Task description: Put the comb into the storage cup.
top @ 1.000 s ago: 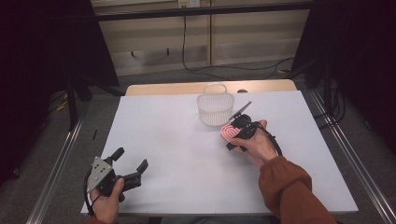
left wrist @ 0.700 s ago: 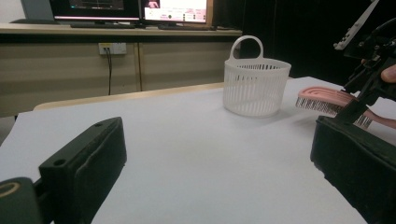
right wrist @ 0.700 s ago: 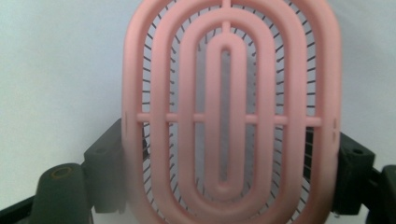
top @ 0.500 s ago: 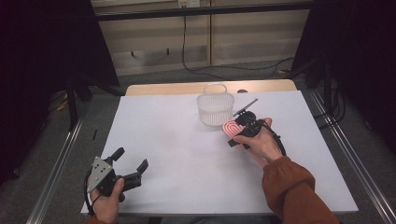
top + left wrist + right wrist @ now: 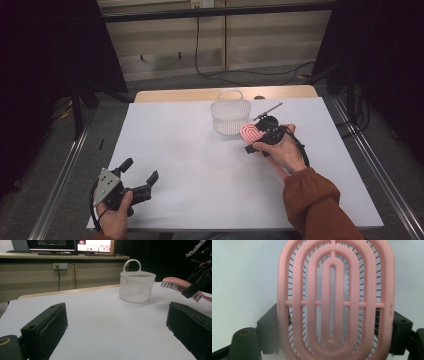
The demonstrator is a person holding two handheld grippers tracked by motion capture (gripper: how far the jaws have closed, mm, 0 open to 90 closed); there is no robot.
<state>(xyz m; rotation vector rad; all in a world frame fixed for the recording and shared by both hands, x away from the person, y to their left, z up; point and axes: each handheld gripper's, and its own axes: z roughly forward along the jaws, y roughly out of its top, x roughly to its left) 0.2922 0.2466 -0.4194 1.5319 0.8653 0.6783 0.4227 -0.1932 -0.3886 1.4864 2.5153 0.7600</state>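
A pink oval hairbrush with dark bristles is clamped across its head by my right gripper, just right of a white slatted plastic basket with a loop handle. In the right gripper view the black jaws press on both sides of the hairbrush, back face toward the camera, held above the white table. My left gripper rests at the near left of the table with its jaws wide apart and nothing between them. From the left gripper view the basket stands ahead and the hairbrush hangs bristles down at right.
A white sheet covers the table, with a wooden strip along its far edge. Metal rails run along both sides. Cables lie on the floor behind, and monitors sit on a far bench.
My right hand has carried the hairbrush a little farther from the person, closer to the basket. The left gripper has not moved.
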